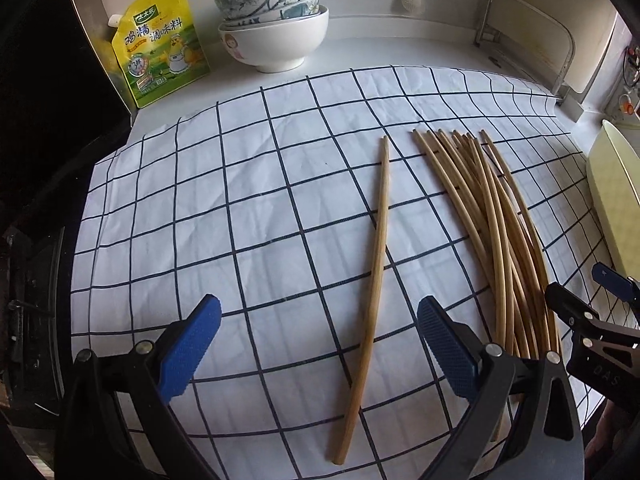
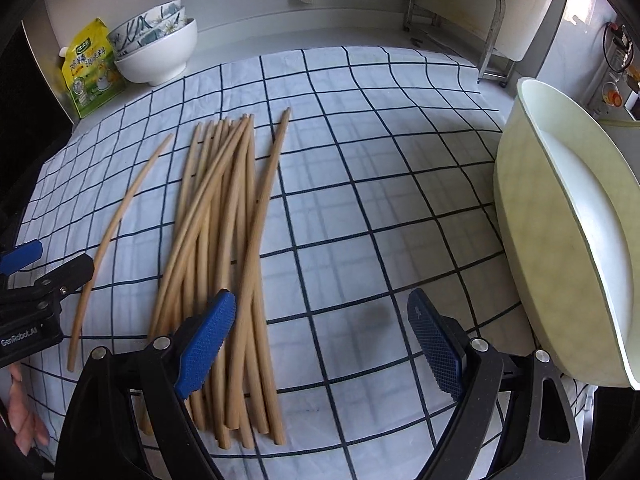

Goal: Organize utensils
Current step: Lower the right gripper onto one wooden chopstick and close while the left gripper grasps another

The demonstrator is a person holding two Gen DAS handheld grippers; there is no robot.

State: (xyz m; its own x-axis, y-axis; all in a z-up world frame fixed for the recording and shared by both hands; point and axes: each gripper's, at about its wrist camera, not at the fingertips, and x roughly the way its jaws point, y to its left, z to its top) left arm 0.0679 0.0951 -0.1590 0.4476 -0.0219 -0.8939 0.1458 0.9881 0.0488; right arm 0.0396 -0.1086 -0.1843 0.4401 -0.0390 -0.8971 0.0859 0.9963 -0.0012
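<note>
While both tools hover low over the checked cloth [image 1: 248, 208], the left hand-held gripper [image 1: 318, 354] has its ribbed blue pads [image 1: 188, 352] spread wide and grips nothing; a single wooden chopstick [image 1: 374, 280], slim and round, lies on the cloth between those pads, nearer the right one, and runs away from it. To the right of that lone stick, apart from it, lies the pile of chopsticks [image 1: 492, 232], pale wood, overlapping and crossing loosely, its near ends passing under the left tool's right finger. The right hand-held gripper [image 2: 322, 346] is likewise parted wide and empty; its left pad [image 2: 206, 344] sits over the near part of the pile [image 2: 228, 240] — touching or just above, I cannot tell — while bare cloth shows between its fingers. Right of the pile stands a smooth cream tray [image 2: 532, 248] with a white inside, tilted on edge. Beyond the pile, past the cloth's far edge on the white tabletop [image 1: 384, 50], stacked ceramic bowls [image 1: 276, 36] sit beside a glossy yellow seasoning pouch [image 1: 160, 48].
</note>
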